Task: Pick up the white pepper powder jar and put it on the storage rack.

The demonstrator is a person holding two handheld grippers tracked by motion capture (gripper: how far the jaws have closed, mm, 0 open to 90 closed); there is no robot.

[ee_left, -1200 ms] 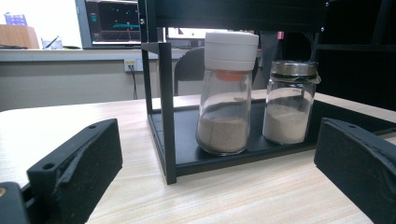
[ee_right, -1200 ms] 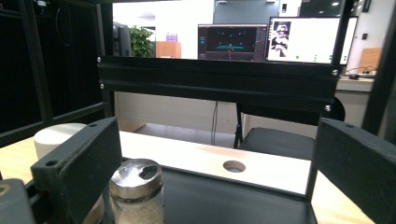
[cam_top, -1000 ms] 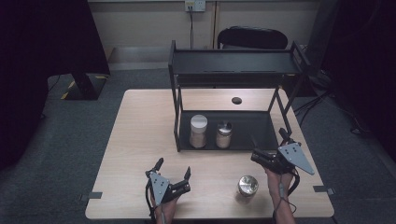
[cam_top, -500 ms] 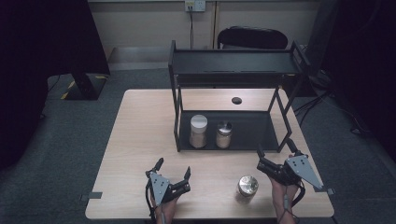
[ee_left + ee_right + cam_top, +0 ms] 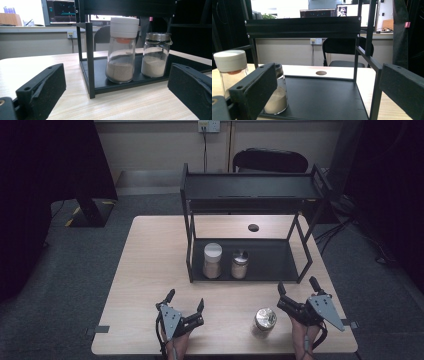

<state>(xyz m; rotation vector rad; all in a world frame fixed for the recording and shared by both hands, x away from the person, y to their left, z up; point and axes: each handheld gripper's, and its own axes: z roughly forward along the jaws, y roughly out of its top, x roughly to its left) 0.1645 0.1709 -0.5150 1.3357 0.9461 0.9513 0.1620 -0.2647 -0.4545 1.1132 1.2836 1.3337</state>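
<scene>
Silver-lidded jar [image 5: 265, 318] stands on the table [image 5: 150, 270] just beside the right gripper [image 5: 298, 292] — jaws wide apart, empty. Left gripper [image 5: 186, 301] — likewise open, holding nothing

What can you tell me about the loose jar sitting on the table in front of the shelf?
The loose jar stands upright on the wooden table, near its front edge, outside the black shelf. From above it looks small and round, with a shiny metal lid; its contents cannot be made out. The right gripper, jaws open, sits just to its right without touching it. Nothing else touches it but the tabletop.
</scene>
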